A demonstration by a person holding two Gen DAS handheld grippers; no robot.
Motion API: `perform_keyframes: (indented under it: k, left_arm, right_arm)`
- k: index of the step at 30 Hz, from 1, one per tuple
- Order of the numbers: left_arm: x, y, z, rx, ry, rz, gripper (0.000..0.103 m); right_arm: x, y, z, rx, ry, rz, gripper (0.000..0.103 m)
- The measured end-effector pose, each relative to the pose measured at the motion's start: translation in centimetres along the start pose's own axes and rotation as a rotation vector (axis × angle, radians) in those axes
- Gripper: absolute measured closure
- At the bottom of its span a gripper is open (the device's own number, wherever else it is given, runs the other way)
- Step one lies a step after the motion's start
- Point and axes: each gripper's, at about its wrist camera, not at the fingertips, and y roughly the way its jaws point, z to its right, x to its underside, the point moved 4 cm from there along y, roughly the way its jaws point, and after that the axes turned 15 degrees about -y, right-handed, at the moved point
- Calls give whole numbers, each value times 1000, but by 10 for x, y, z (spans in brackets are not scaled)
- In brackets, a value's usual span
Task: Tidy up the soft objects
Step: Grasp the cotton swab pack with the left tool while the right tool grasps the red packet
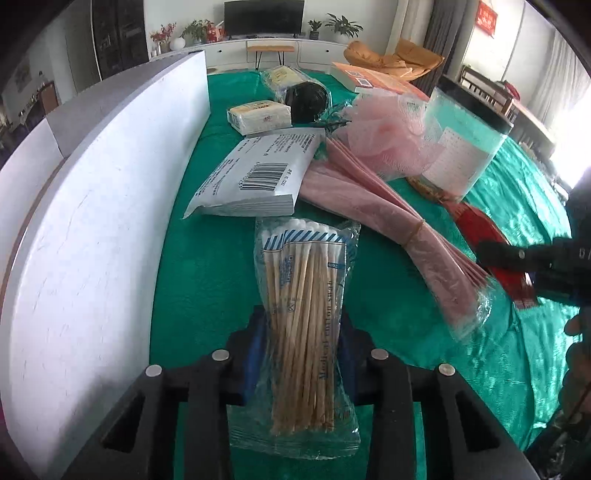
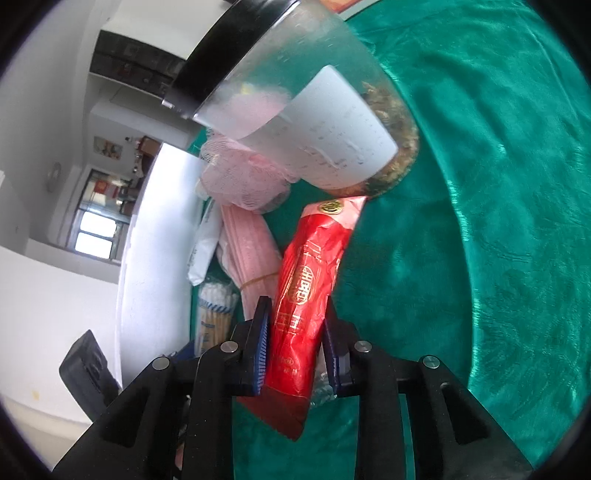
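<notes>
Left gripper (image 1: 303, 332) is clamping a clear packet of cotton swabs (image 1: 304, 317), blue pads pressing both long sides; the packet is lying lengthwise between the fingers, its far end over the green cloth (image 1: 207, 280). Right gripper (image 2: 297, 343) is closing on a red foil packet (image 2: 306, 295), pads pinching its lower part, the top end reaching toward the clear jar (image 2: 295, 122).

Landmark: the clear jar with the black lid (image 1: 465, 140).
- Just beside the jar, on its side toward the white board: pink mesh sponge (image 1: 384, 136), touching it.
- Below the sponge, nearer the left gripper: banded bundle of pink bags (image 1: 373, 199).
- Further from the jar, against the white board (image 1: 103, 206): white barcode pack (image 1: 255, 177).
- Behind that, well apart from the jar: tissue pack (image 1: 258, 116), a black rounded item (image 1: 306, 99), a yellowish wrapped item, an orange box (image 1: 373, 79).

Progress, judging: early. Two items are being gripped at once, neither yet placed; most soft goods are lying loose in a heap. Cannot tell where the sorted pile is meant to go.

Surface: shiny green cloth, wrinkled, covering a table. Room: living room, a dark TV (image 1: 264, 16) on a low white cabinet, potted plants, an orange chair, bright window glare at the right edge of the left-wrist view.
</notes>
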Motion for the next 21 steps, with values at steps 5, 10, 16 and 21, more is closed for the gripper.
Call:
perform_keyframes:
  k: [5,10,16,21]
  left_arm:
    - [-2,-17,-1,104,-81,8,69]
    - [-8,-48,7,185,-106,30,69]
    - [-24,-91,5,279,-159,73,69]
    - [-45,-137,-9,286,-147,155,69]
  right_arm:
    - [9,-61,26,216,-75,29,77]
    - [-35,-77,56,409,-111,95,77]
    - [-80,-80,47,533,-186,147,77]
    - [-104,-112,-13,561,-341,207,77]
